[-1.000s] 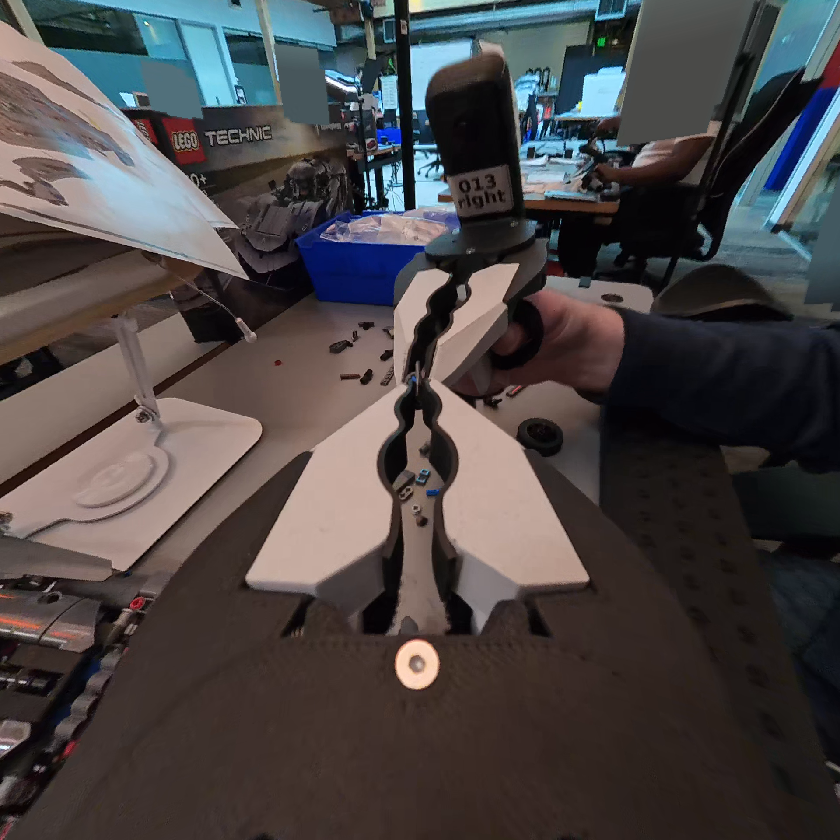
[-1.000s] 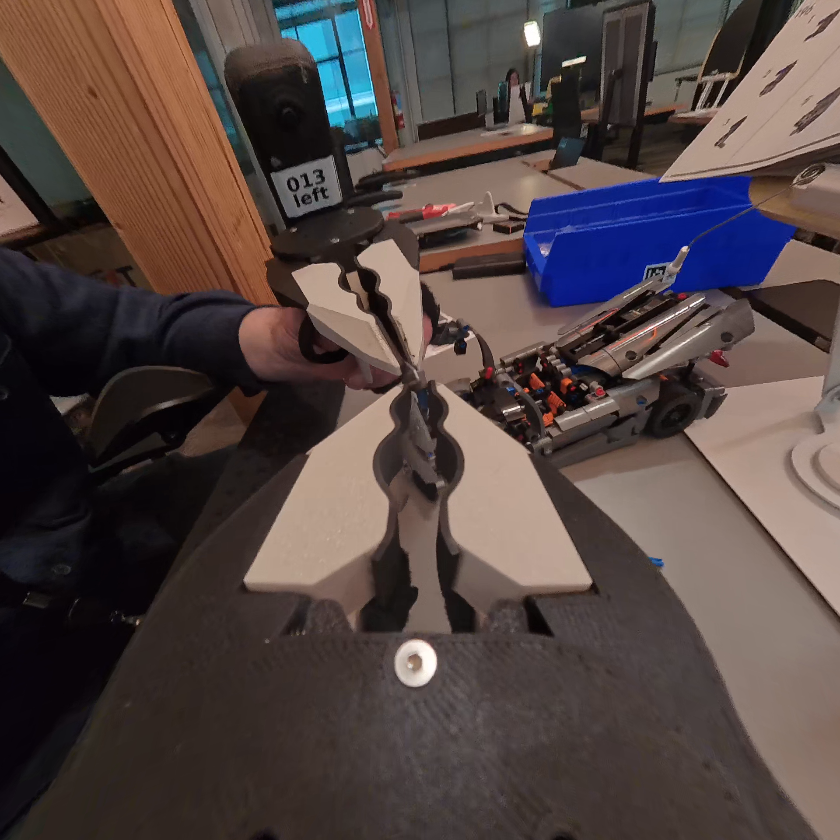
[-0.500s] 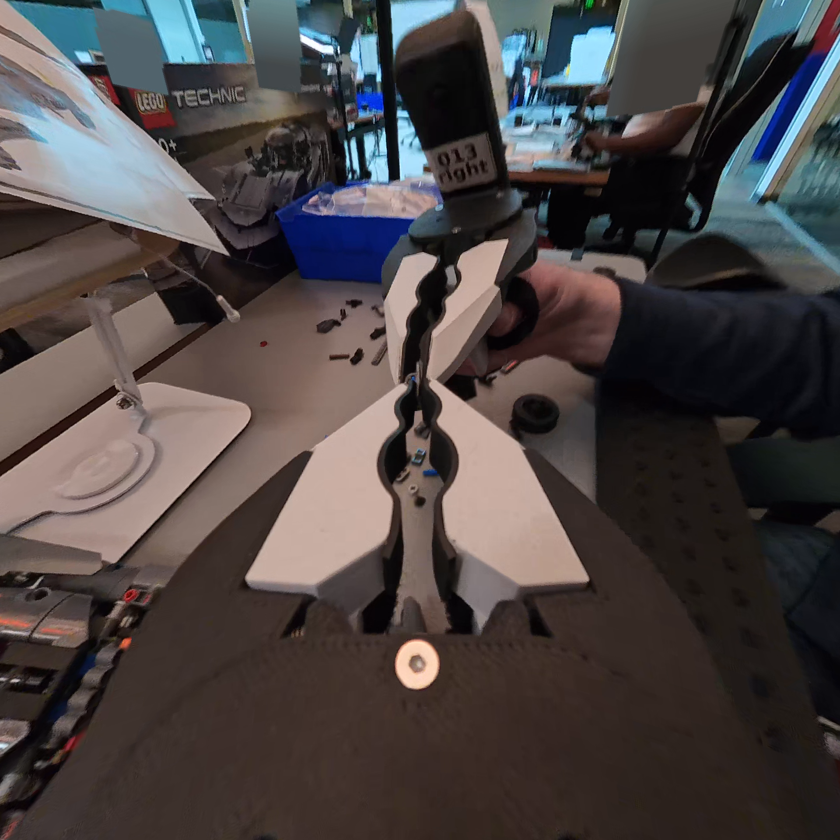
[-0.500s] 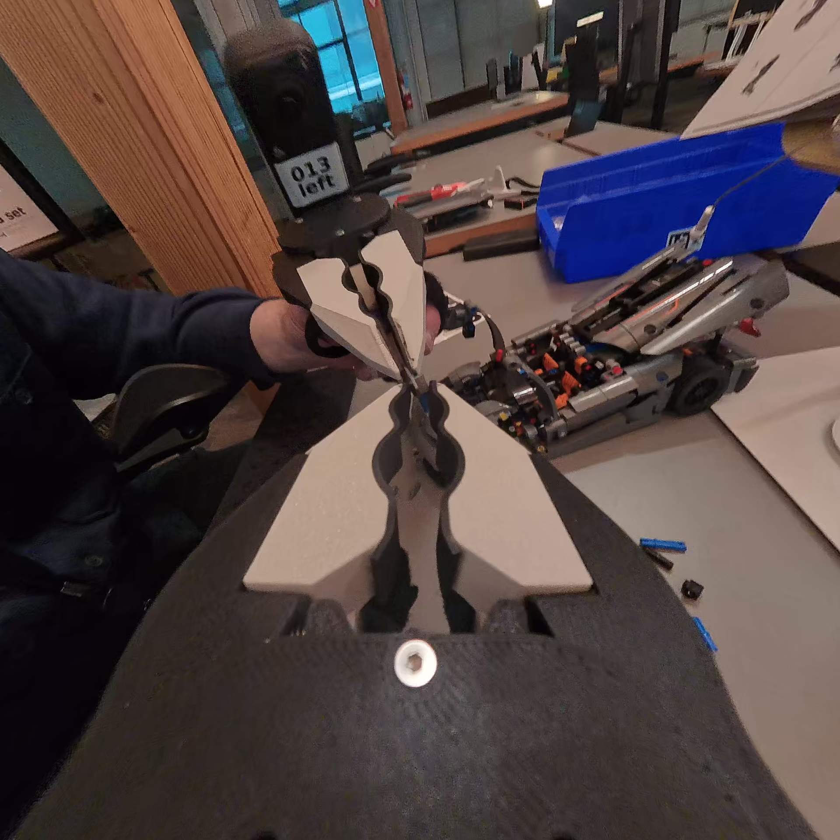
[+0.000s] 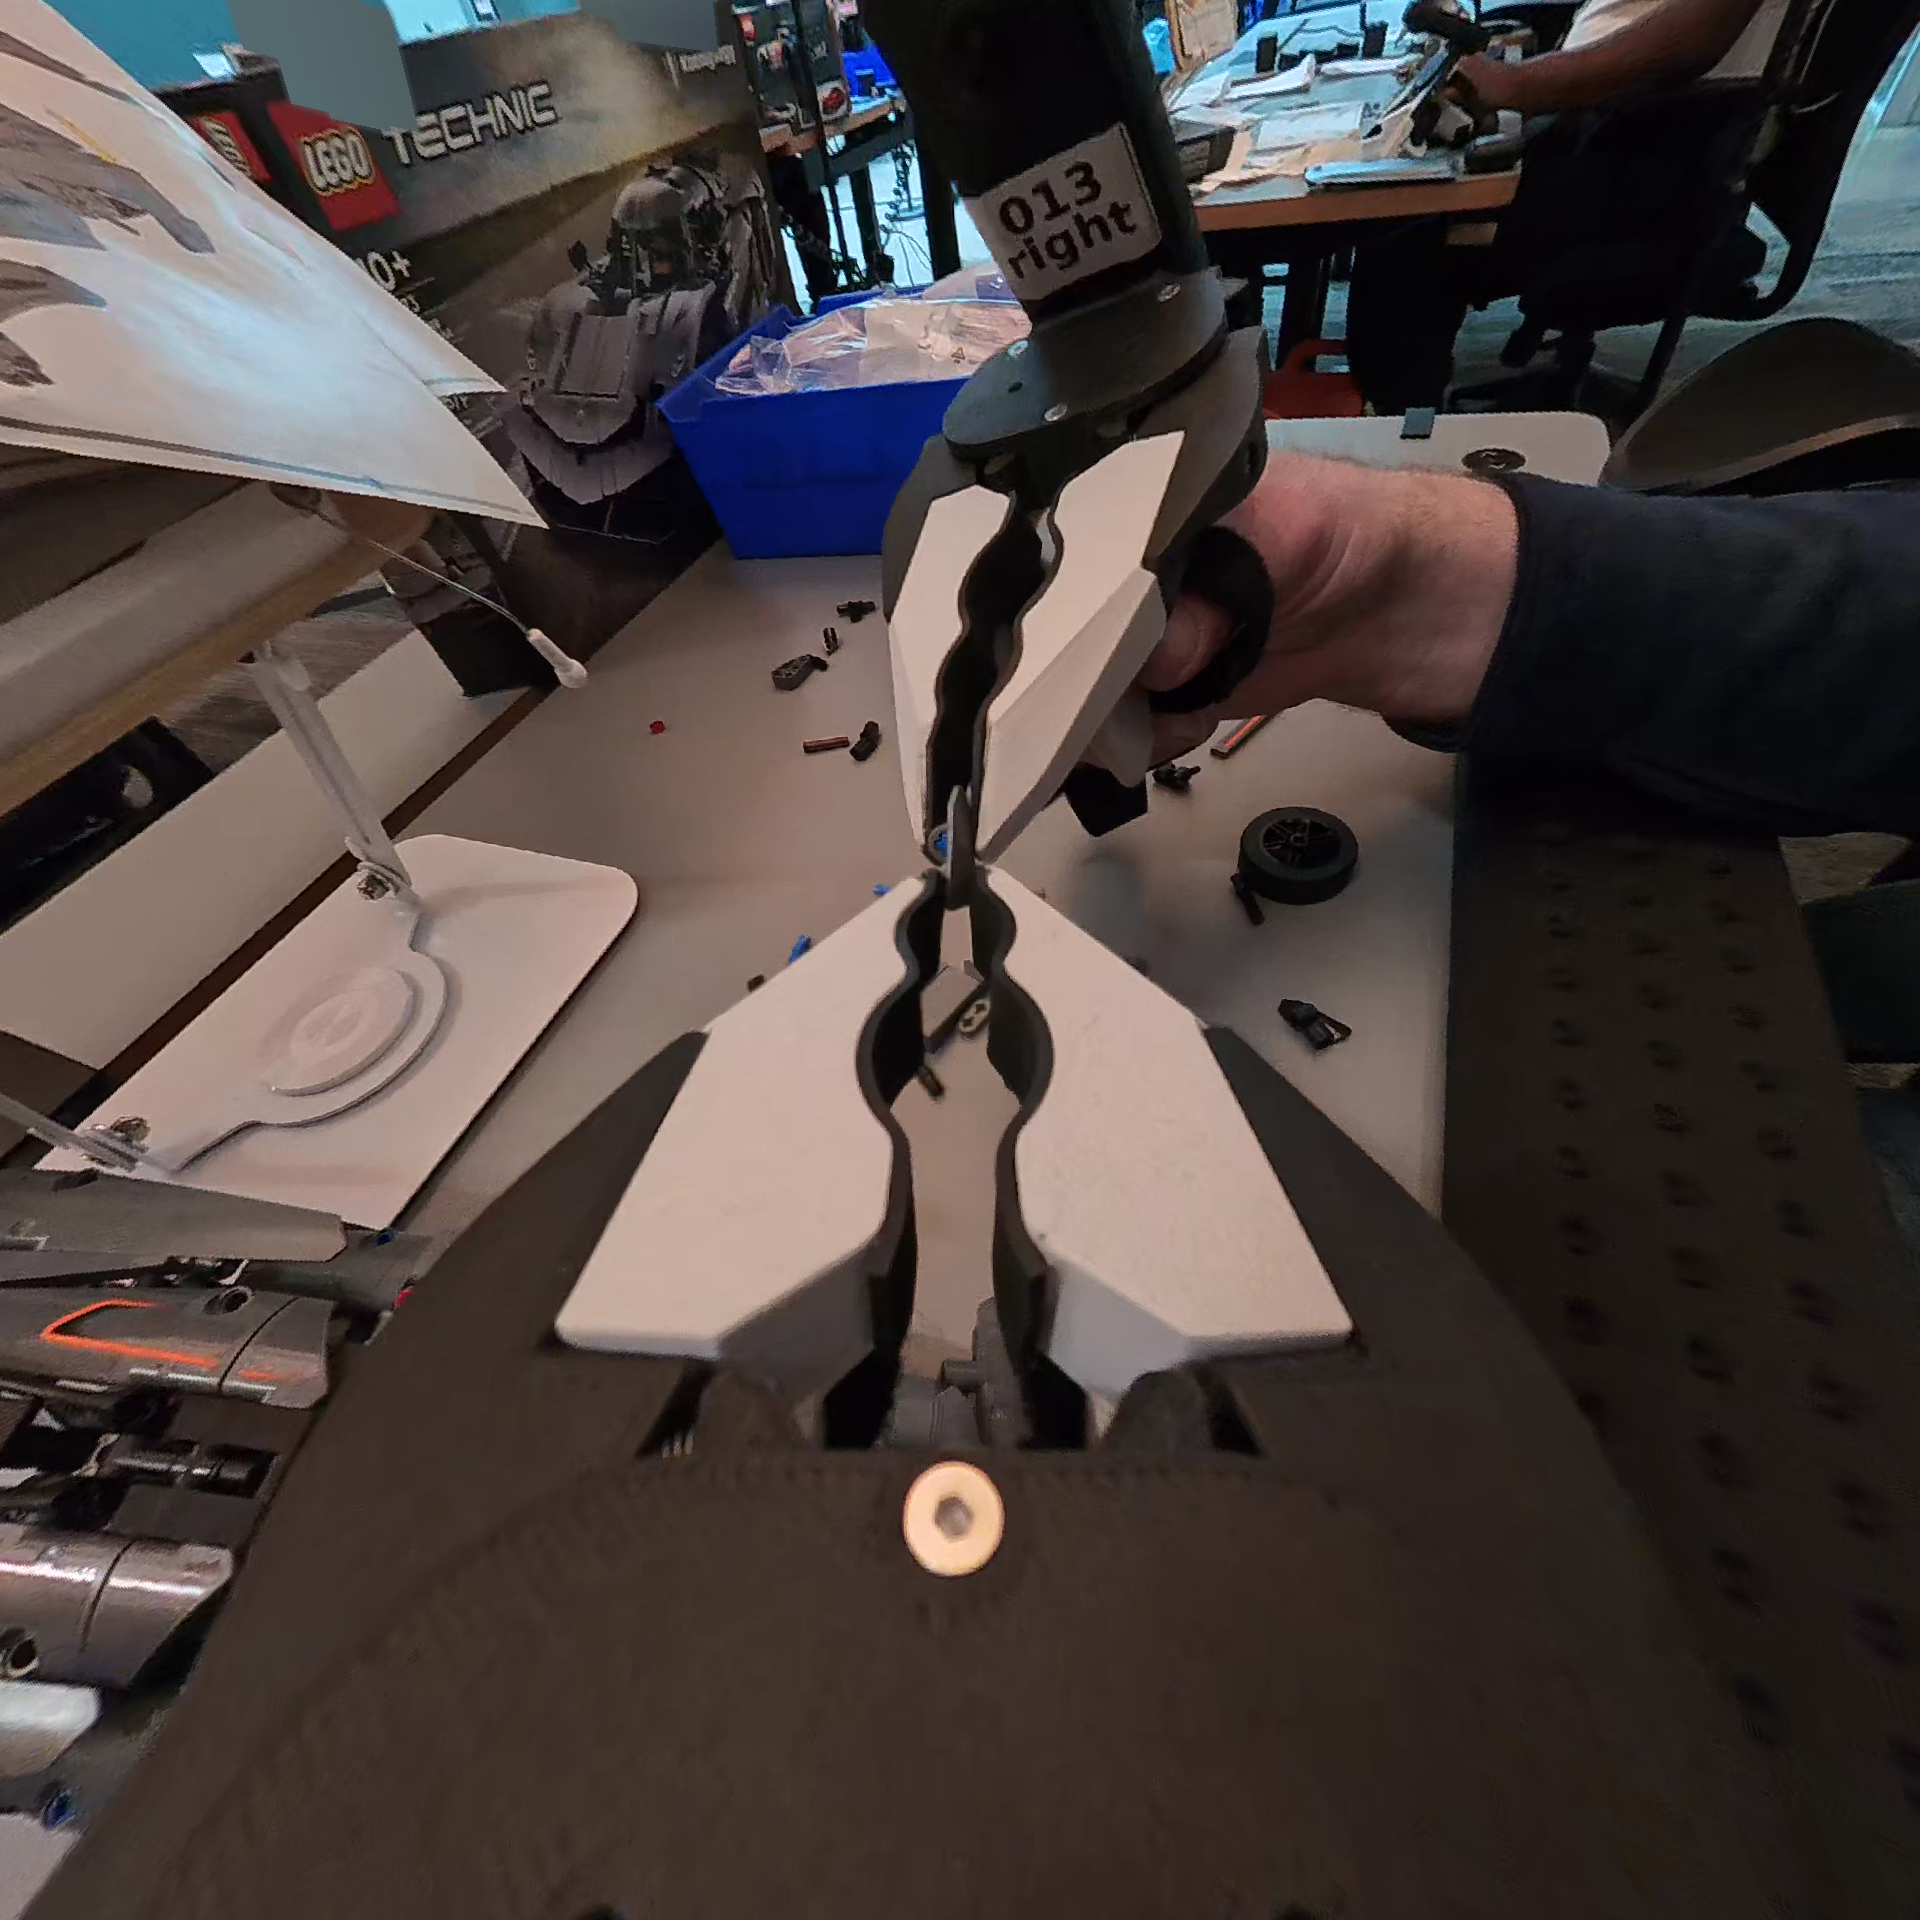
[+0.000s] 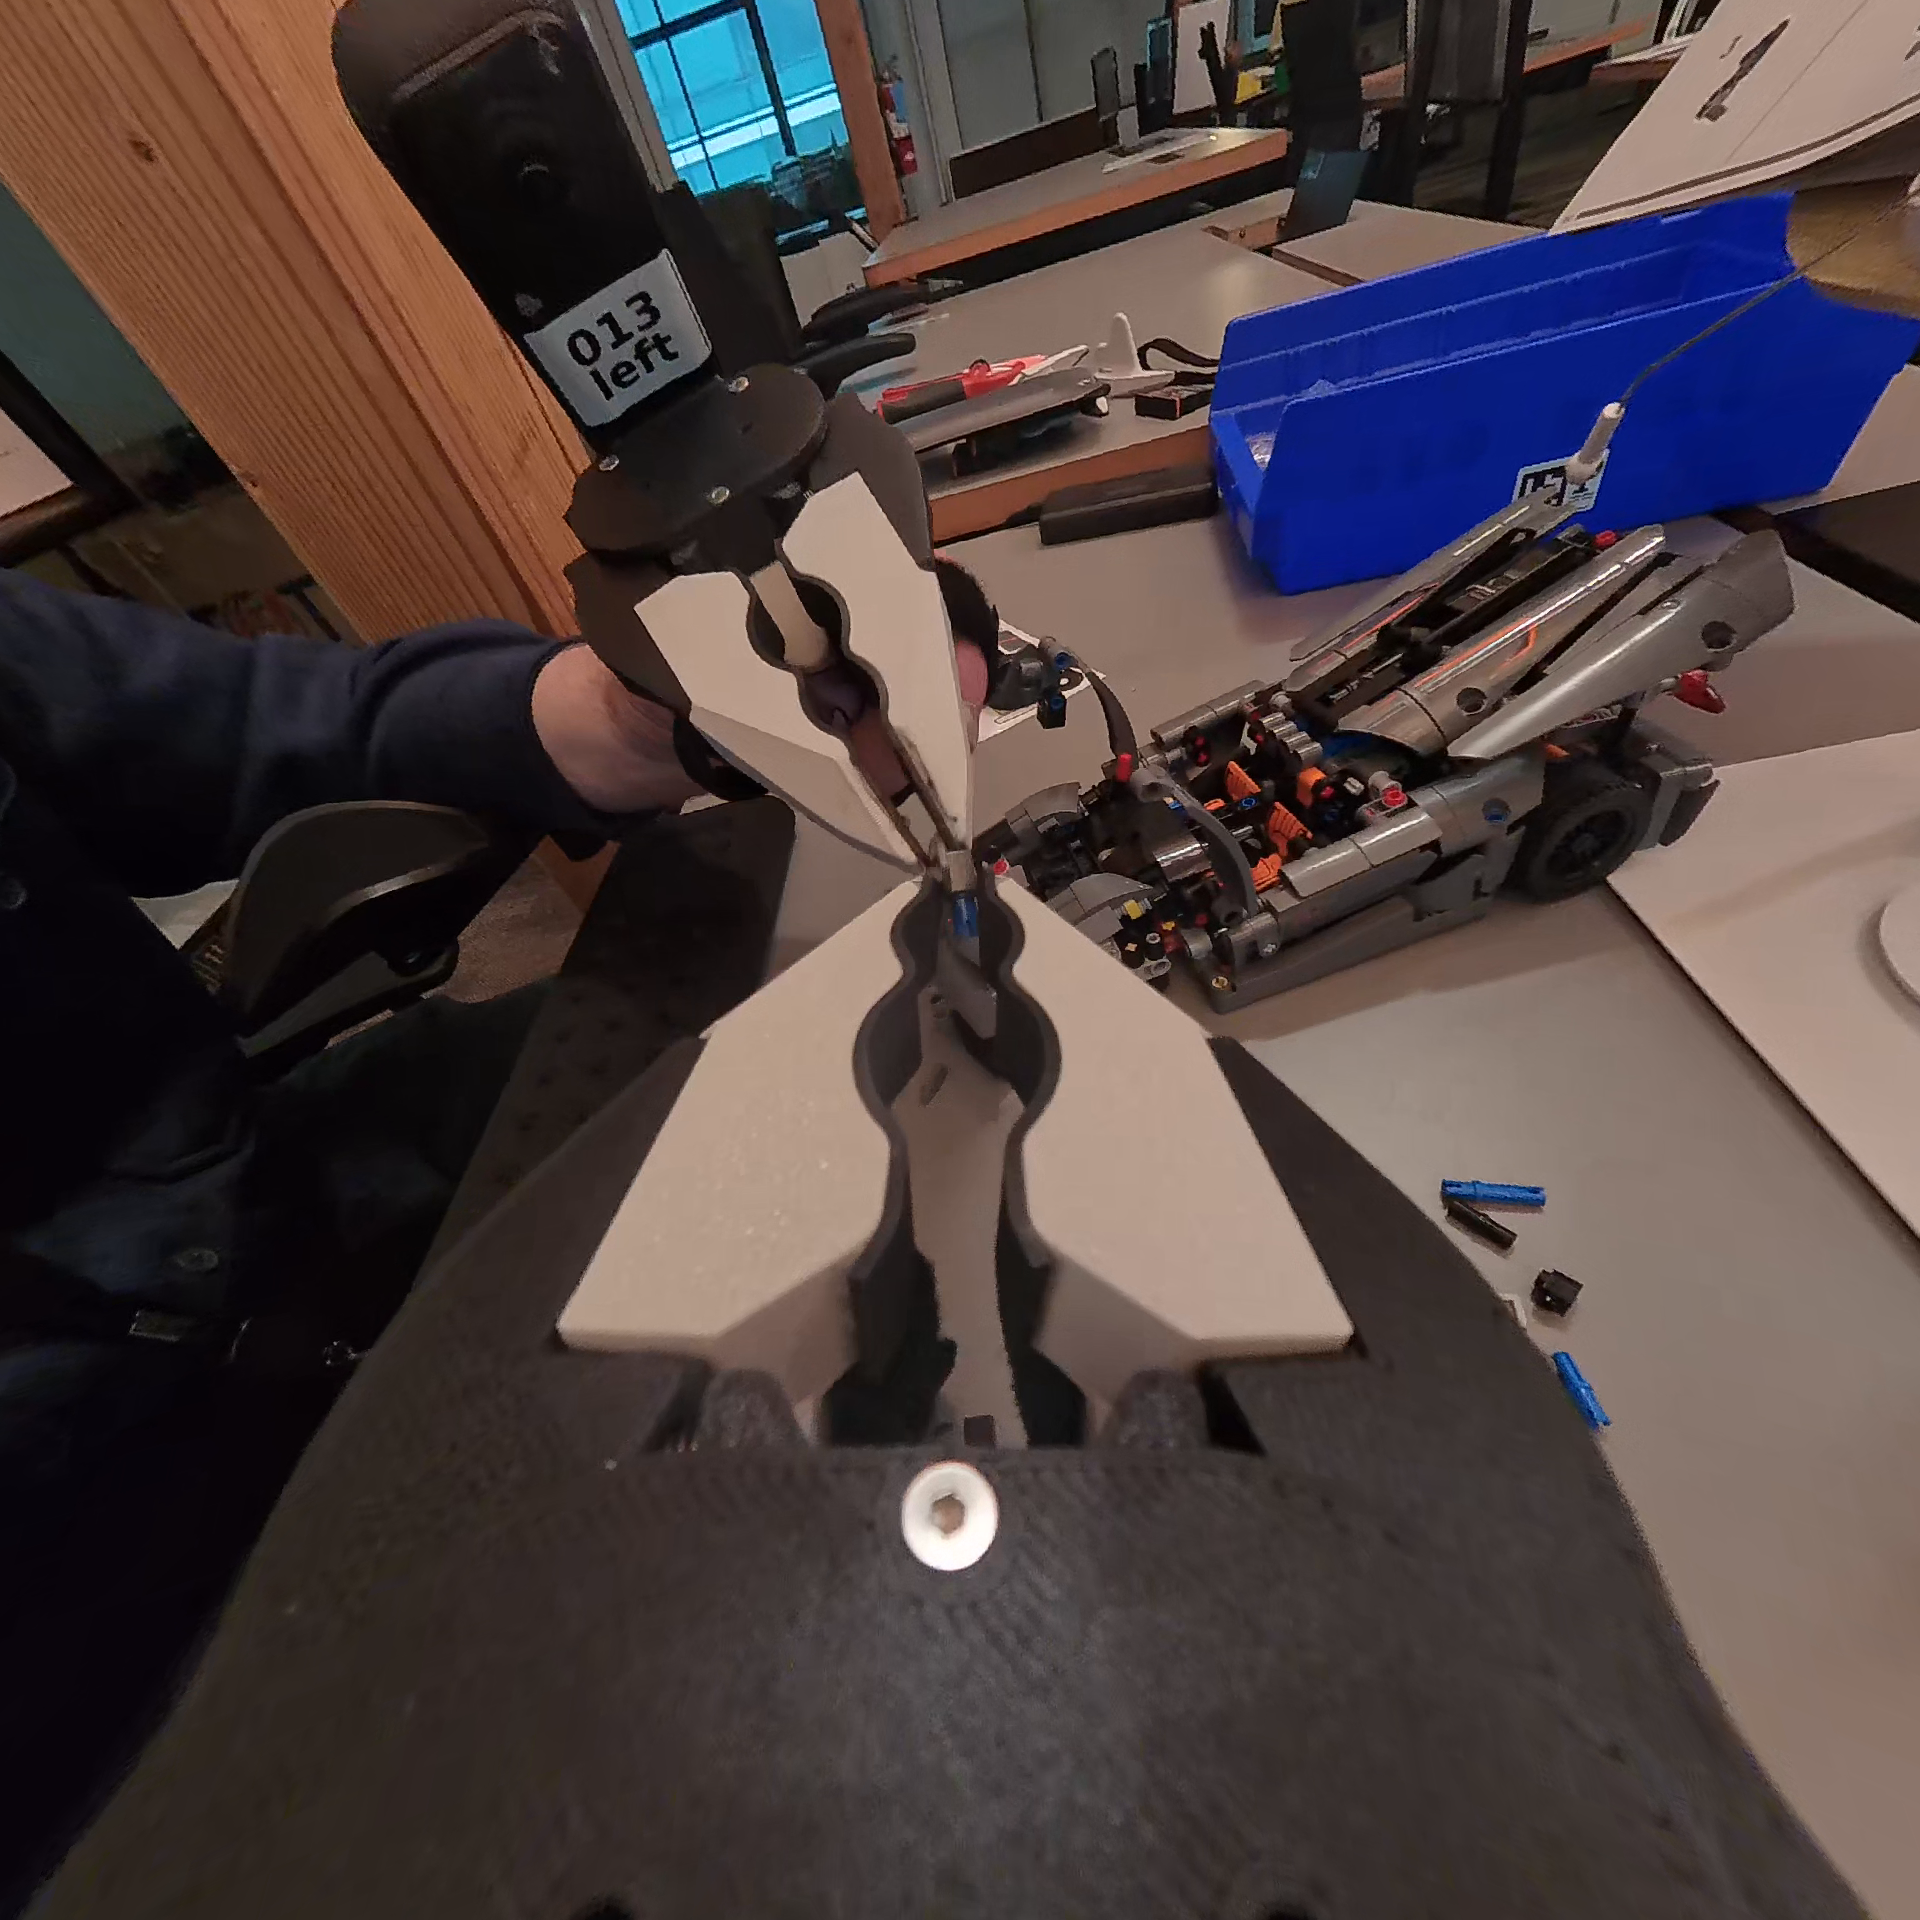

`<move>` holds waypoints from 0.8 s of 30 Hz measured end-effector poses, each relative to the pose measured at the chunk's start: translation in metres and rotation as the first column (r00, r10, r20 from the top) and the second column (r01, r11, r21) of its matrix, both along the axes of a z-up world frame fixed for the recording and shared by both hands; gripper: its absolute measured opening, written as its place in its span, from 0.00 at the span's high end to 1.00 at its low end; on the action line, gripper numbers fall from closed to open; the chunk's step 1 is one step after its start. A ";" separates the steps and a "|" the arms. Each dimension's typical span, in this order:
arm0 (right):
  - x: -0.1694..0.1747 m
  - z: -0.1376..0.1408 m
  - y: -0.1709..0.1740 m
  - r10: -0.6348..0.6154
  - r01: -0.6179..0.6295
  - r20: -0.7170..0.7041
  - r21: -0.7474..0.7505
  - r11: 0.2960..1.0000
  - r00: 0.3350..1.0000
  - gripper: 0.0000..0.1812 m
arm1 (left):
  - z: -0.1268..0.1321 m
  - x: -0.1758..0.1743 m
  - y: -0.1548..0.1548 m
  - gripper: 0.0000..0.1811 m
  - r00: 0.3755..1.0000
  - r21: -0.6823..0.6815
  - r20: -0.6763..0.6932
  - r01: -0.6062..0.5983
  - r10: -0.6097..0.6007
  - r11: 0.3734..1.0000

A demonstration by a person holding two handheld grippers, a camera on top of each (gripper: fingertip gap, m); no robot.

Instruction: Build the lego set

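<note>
**Two tongs meet tip to tip over a small Lego piece**

In the right wrist view, the right tongs (image 6: 961, 894) are closed to a narrow slit on a small grey Lego piece (image 6: 966, 987) with a blue pin (image 6: 964, 914) at its far end. Just beyond, the left tongs (image 6: 935, 847) point down and meet the same piece at its far tip, their fingers nearly together; whether they truly pinch it cannot be told. A hand (image 6: 613, 727) in a dark sleeve holds them.

On the grey bench (image 6: 1558, 1091), loose blue and black pins (image 6: 1491, 1195) lie near right. Farther right stands the part-built grey Lego car (image 6: 1403, 769) with orange details, a black wheel at its right end. A blue bin (image 6: 1507, 395) sits behind it.

In the left wrist view, the left tongs (image 5: 951, 883) are likewise almost shut, touching the tip of the right tongs (image 5: 956, 831). A loose black wheel (image 5: 1297, 854) lies right, small dark pins (image 5: 831, 743) are scattered farther off, and a white stand base (image 5: 416, 987) rests left. The Lego box (image 5: 582, 260) leans far left beside another blue bin (image 5: 821, 447) of plastic bags.
</note>
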State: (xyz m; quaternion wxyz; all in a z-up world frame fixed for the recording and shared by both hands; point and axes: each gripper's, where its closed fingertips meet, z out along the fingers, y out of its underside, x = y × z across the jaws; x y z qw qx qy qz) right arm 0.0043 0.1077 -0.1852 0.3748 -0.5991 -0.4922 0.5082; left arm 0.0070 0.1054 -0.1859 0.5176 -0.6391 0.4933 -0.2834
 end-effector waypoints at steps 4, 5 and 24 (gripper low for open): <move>0.000 0.007 0.000 -0.009 0.010 -0.037 0.021 1.000 0.999 0.98 | 0.005 0.001 0.000 1.00 0.999 -0.039 0.054 0.004 -0.002 0.999; 0.000 0.011 0.001 -0.015 0.016 -0.062 0.028 0.999 0.998 0.98 | 0.009 0.000 -0.001 1.00 0.996 -0.054 0.092 0.009 -0.004 0.998; -0.005 0.008 0.015 -0.290 0.195 0.054 0.622 0.758 0.956 0.99 | 0.016 -0.004 0.002 1.00 0.922 -0.413 0.387 0.181 -0.009 0.892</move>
